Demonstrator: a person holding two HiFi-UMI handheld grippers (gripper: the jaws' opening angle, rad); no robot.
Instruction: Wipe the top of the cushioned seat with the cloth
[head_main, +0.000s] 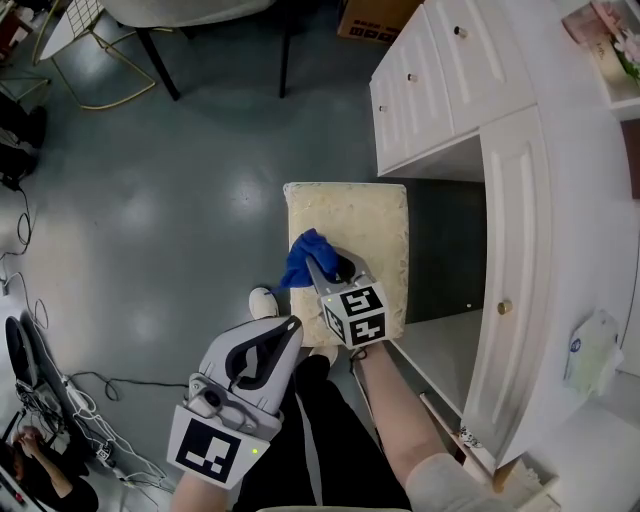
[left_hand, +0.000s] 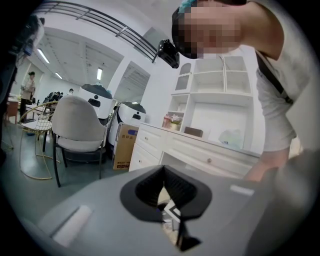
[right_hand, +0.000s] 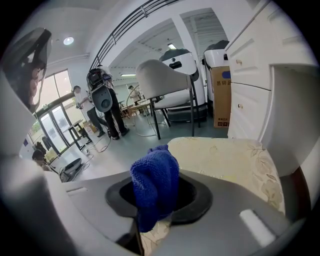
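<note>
Now right claw (head_main: 320, 264) pinches blue cloth (head_main: 299, 263) over the cushioned seat (head_main: 375, 220); left claw (head_main: 291, 326) closed.

The left gripper (head_main: 292, 326) and the right gripper (head_main: 322, 268) have pale grey moulded shells, lined black around the jaw opening. Behind each set of jaws sits a white cube with black square markers: the left cube (head_main: 214, 449) and the right cube (head_main: 354, 314). The person wears a pale short sleeve (head_main: 448, 484) and black trousers (head_main: 322, 440). A dark strap (left_hand: 270, 75) crosses the white shirt (left_hand: 272, 115).
</note>
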